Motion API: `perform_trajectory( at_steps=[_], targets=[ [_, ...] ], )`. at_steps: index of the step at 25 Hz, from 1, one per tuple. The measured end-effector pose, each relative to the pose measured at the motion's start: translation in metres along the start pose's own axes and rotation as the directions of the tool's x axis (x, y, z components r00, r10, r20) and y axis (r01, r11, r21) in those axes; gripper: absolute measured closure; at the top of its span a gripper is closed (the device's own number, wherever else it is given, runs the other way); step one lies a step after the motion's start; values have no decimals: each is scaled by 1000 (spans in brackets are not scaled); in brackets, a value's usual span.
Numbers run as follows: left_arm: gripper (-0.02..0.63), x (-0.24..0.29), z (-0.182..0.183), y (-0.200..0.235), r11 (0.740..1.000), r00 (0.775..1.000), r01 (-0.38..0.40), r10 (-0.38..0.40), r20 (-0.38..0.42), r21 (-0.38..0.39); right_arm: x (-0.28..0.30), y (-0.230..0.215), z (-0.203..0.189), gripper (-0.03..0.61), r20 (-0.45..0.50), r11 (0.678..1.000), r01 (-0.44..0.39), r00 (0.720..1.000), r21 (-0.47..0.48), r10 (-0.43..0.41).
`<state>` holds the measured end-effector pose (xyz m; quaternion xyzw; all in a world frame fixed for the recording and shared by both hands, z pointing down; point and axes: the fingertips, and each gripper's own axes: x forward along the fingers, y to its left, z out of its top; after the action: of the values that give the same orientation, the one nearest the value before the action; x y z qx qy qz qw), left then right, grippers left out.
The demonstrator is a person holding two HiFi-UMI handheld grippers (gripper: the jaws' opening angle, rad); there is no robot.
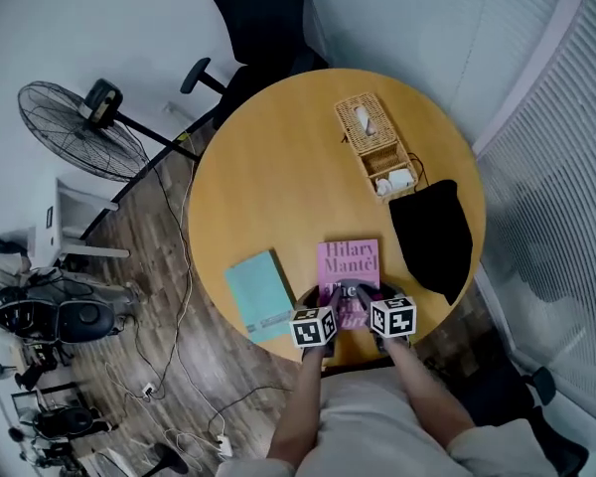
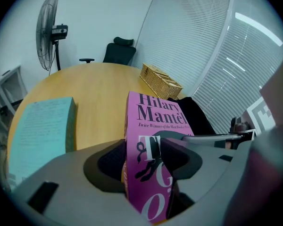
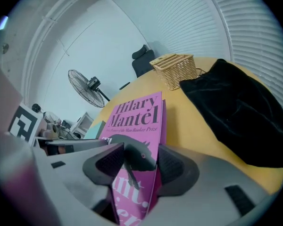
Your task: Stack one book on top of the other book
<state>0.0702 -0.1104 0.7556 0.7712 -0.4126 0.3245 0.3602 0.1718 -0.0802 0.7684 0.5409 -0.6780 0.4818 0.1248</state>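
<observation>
A pink paperback [image 1: 348,259] lies at the near edge of the round wooden table [image 1: 278,167], and both grippers hold its near end. In the left gripper view the pink paperback [image 2: 153,121] stands edge-on between the pads of my left gripper [image 2: 144,161], which press on both faces. My right gripper [image 3: 137,161] grips the same pink paperback [image 3: 137,114] from the other corner, pads against the cover. From above, the left gripper [image 1: 336,292] and right gripper [image 1: 368,292] sit side by side. A teal book [image 1: 261,291] lies flat to the left, untouched.
A wicker basket [image 1: 375,142] holding white items stands at the far right of the table. A black cloth bag [image 1: 432,232] lies to the right of the pink book. Off the table are a standing fan [image 1: 79,127], an office chair [image 1: 263,18] and floor cables.
</observation>
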Motion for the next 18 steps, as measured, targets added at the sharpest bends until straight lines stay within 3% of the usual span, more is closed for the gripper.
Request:
perform_trajectory(
  at_steps=[10,18],
  targets=[
    [364,-61,3,67,985,986,-138,147,80,-104,26,84,3,374,-79,988,-121,990,-99,113],
    [365,-97,-3,125,969,972,-177,200,126,-171,53,148,-4,373,-120,974,-160,983,-160,141]
  ],
)
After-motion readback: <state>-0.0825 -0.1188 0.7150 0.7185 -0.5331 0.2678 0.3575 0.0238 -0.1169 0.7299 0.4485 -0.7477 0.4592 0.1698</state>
